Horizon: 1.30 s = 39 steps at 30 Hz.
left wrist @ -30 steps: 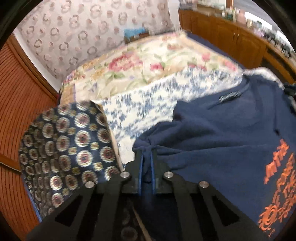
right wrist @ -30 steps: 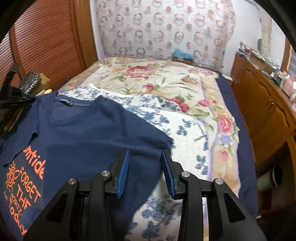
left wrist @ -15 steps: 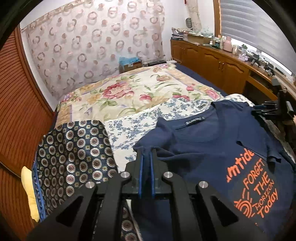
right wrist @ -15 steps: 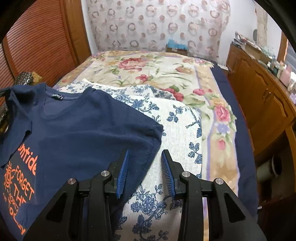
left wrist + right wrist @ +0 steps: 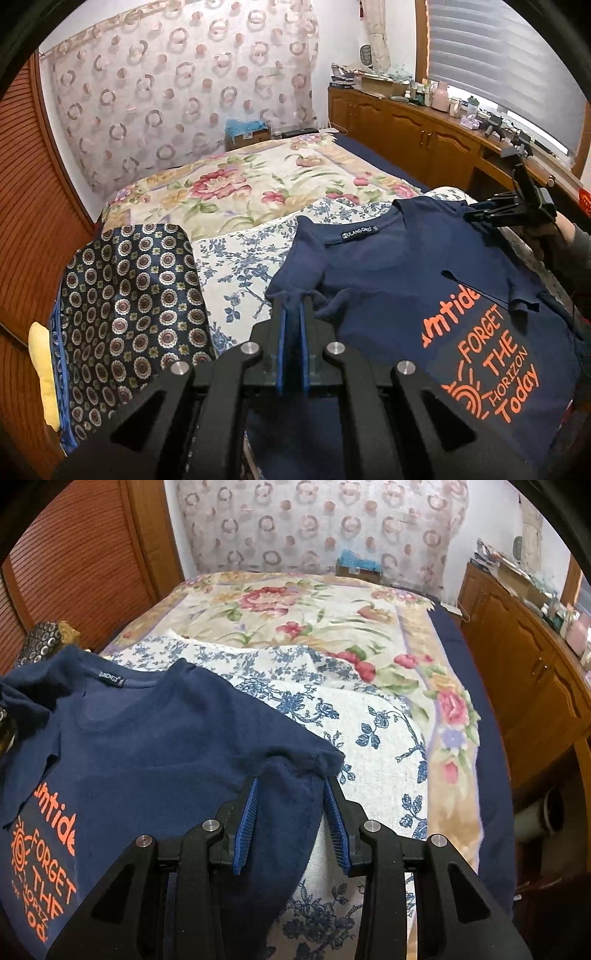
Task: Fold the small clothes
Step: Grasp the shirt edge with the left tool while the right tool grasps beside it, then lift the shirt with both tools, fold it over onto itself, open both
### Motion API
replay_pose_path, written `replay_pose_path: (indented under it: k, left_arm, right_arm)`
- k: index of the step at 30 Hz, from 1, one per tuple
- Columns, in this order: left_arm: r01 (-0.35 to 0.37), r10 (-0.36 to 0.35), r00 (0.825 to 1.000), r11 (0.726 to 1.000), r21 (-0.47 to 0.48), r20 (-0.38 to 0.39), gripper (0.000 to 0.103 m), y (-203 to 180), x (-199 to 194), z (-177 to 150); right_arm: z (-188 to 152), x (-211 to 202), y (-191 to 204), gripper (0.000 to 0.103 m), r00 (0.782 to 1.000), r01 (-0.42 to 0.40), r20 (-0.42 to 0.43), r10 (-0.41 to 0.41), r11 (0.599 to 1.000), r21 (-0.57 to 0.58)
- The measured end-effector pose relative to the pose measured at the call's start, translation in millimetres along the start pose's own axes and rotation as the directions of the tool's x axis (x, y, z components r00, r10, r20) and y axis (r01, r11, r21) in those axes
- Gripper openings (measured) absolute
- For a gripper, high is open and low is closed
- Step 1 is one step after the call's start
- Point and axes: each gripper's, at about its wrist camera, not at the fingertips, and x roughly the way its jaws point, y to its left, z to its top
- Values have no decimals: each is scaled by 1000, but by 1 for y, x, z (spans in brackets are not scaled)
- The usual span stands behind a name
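Left gripper (image 5: 291, 314) fingers clench a navy T-shirt (image 5: 399, 266) sleeve; right gripper (image 5: 291, 786) fingers, closing, straddle the other sleeve.

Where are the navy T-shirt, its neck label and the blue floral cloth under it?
navy T-shirt (image 5: 399, 280), left wrist view, plain chest fabric.
neck label (image 5: 359, 233), left wrist view, middle of the tag.
blue floral cloth (image 5: 376, 723), right wrist view, bare patch beside the sleeve.

Navy T-shirt (image 5: 399, 273) with orange print; blue-floral white cloth (image 5: 373, 734).
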Motion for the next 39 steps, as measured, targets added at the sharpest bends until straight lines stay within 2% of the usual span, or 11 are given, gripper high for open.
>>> replay_pose_path:
  k: [1,3,6,10,15,19,25,32,36,39]
  left_arm:
    - [-1,1,1000,1000,1,4,4,-1,-3,-1]
    - [1,-1,1000,1000,3,10,4,-3,-6,-4]
    - [-1,1,1000,1000,4,21,4,-5,-13,-5]
    - [3,-3,999,1000,-1,41,4,-8,-26,-13]
    - [20,-18,996,1000,-20,84,4,-17,-52,-28]
    - [43,-36,991,998,-48,131,4,-22,-82,-48]
    - [66,-51,982,995,-76,184,4,-35,-132,-96]
    - [90,-55,974,984,-155,220,4,-40,-173,-158]
    - [99,-55,974,976,-193,221,4,-40,-190,-184]
    - [90,-48,975,978,-188,218,4,-44,-206,-194]
  right_arm:
    - [0,0,2,26,1000,-3,0,3,1000,-3]
    - [-1,-1,9,12,1000,-7,3,7,1000,-16]
    - [-2,-8,24,6,999,-17,30,18,999,-52]
    - [-2,-36,44,4,991,-38,126,48,996,-85]
    - [-9,-95,75,4,964,-57,249,88,990,-128]
    - [-23,-139,92,4,944,-72,309,117,985,-154]
    - [-78,-190,104,4,930,-89,340,140,983,-162]
    - [-160,-221,107,3,939,-98,319,132,988,-119]
    - [-184,-237,107,3,942,-108,308,135,989,-102]
    - [-197,-252,109,3,949,-89,294,118,990,-110]
